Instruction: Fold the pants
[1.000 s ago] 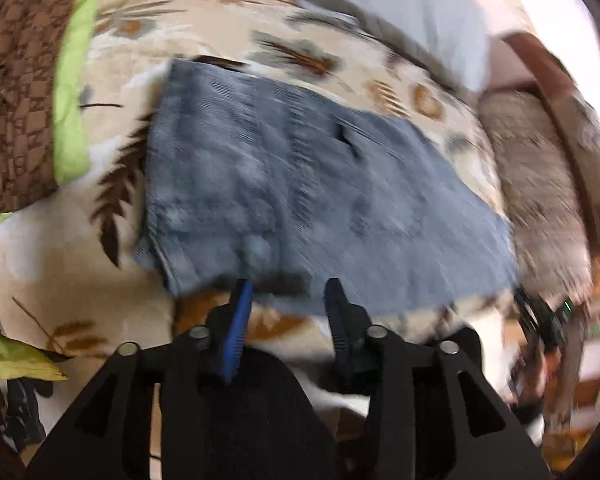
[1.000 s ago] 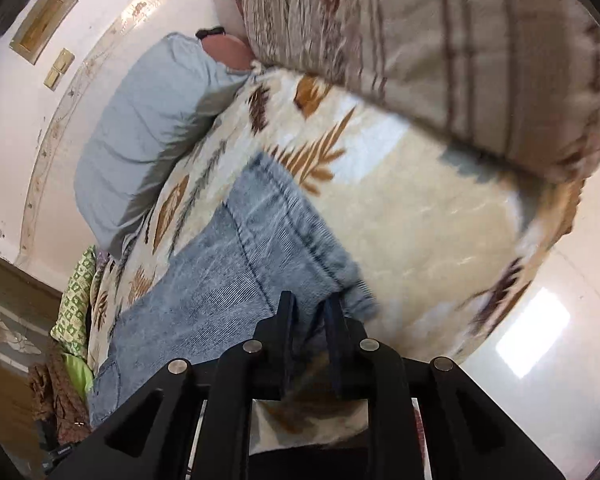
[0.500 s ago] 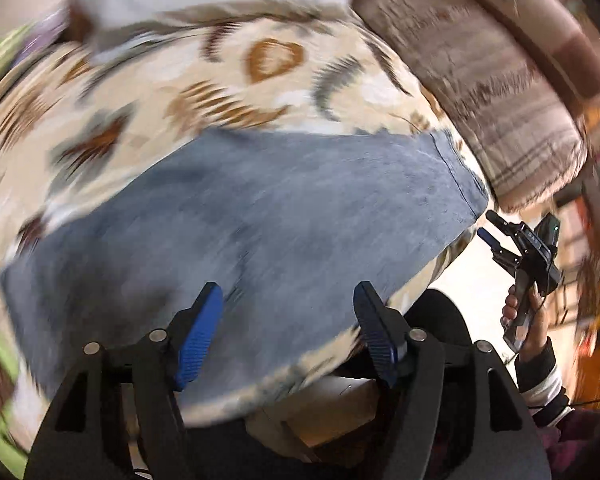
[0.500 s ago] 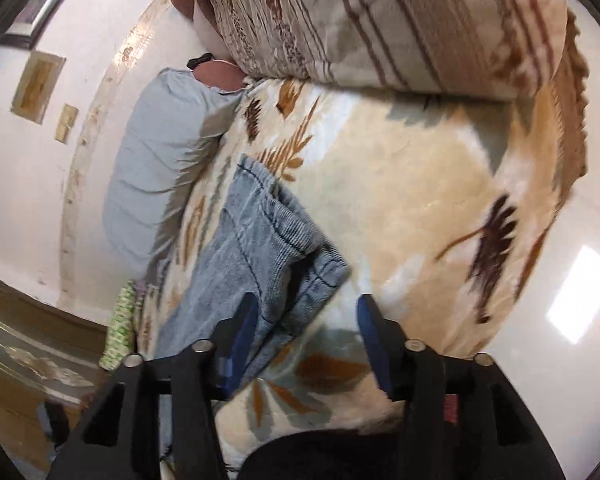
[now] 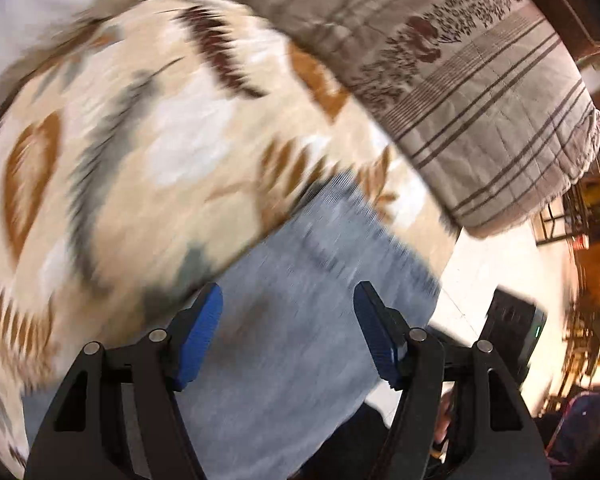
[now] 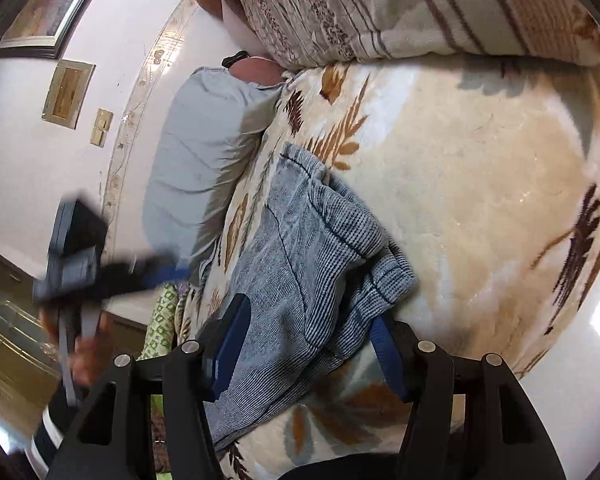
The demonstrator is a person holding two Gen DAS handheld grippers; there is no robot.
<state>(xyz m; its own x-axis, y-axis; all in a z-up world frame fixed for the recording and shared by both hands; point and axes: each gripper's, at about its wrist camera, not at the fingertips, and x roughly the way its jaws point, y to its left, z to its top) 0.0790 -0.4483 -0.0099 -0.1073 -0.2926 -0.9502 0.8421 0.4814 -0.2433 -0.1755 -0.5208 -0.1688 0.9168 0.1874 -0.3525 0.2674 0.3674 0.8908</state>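
Observation:
The blue-grey pants (image 6: 300, 240) lie folded on the leaf-patterned bed cover (image 6: 480, 184), with a stitched, rumpled end nearest me. My right gripper (image 6: 308, 346) is open just above the bed, and that end lies loose between its blue pads (image 6: 228, 340). In the blurred left wrist view my left gripper (image 5: 288, 320) points steeply down over the pants (image 5: 320, 280), open, with nothing pinched. The left gripper (image 6: 80, 260) also shows as a dark blur at the left of the right wrist view, held by a hand (image 6: 84, 360).
A striped brown quilt (image 6: 400, 8) is heaped along the far side of the bed. A grey pillow (image 6: 196, 152) lies against the wall. Green patterned cloth (image 6: 160, 320) sits at the bed's left end. The bed edge drops to a shiny floor (image 6: 580, 400).
My right gripper opened and let go of the pants' end, then sank a little. My left gripper opened wider and swept fast along the pants toward the right gripper's end, rolling as it went.

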